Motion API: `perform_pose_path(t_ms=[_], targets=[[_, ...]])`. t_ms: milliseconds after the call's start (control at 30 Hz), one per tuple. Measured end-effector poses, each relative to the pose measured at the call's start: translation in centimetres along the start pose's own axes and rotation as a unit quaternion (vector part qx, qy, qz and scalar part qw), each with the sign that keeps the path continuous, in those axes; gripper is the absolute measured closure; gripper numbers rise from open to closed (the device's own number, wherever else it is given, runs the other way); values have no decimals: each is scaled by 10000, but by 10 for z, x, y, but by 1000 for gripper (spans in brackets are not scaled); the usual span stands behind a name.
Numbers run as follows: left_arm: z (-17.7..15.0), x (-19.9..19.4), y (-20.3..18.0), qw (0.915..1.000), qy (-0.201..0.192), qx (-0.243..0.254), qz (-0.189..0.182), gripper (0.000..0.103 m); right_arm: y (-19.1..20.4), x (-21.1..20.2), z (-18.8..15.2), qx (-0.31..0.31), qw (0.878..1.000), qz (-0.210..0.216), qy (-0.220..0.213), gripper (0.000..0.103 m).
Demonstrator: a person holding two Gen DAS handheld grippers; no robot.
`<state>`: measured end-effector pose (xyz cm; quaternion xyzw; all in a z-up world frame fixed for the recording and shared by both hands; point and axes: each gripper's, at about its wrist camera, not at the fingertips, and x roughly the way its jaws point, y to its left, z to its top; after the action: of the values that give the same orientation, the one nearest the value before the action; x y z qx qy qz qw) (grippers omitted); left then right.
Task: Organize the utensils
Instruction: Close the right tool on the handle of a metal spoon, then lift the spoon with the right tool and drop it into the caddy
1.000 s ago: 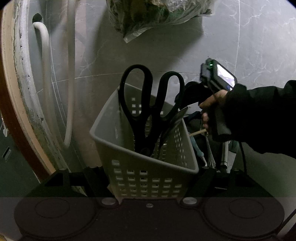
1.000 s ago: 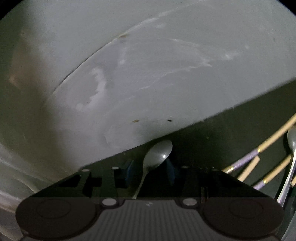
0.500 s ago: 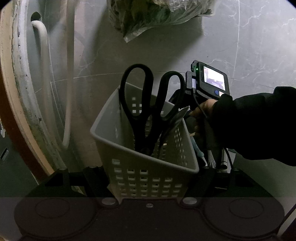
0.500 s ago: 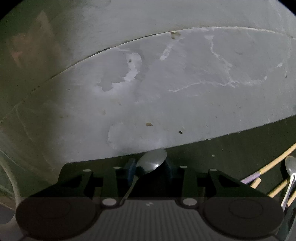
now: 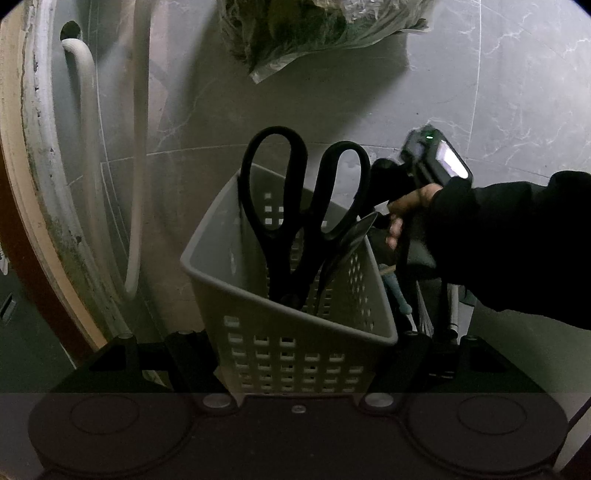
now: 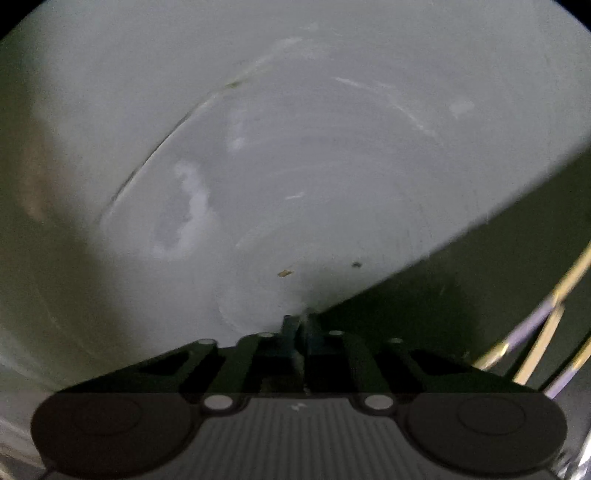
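Observation:
My left gripper is shut on a grey perforated basket, one finger on each side of its base. Black scissors stand in the basket handles up, with a dark spoon bowl beside them. Behind the basket's right rim a hand in a black sleeve holds the right gripper's body; its tips are hidden there. In the right wrist view my right gripper is shut, fingers together, with no spoon showing between them. Wooden chopsticks with purple bands lie at the right.
A plastic bag of greens lies at the top. White hoses run down the left by a worn curved edge. A whisk and a teal-handled utensil sit behind the basket. Pale marbled surface fills the right wrist view.
The spoon that sat between my right gripper's fingers is gone from view and the fingers have come together. The right gripper rolled and dipped behind the basket. The left gripper and basket stayed put.

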<state>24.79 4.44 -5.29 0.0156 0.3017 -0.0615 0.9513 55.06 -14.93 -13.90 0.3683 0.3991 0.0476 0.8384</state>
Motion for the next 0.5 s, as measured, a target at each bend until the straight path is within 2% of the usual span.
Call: perform_pose_path(t_ms=[133,267,500], targets=[[0,1,0,10000,-3,2,4,26,-14,-6,0,701,9969,346,129,102],[0,0,0,10000,-8,5,4,26,-28,-12,-5,1355,9872,825,161,101],[-3,1,1,10000,-88,46,-9,26,-31,-55,-11,1238,9820,1420,-111,101]])
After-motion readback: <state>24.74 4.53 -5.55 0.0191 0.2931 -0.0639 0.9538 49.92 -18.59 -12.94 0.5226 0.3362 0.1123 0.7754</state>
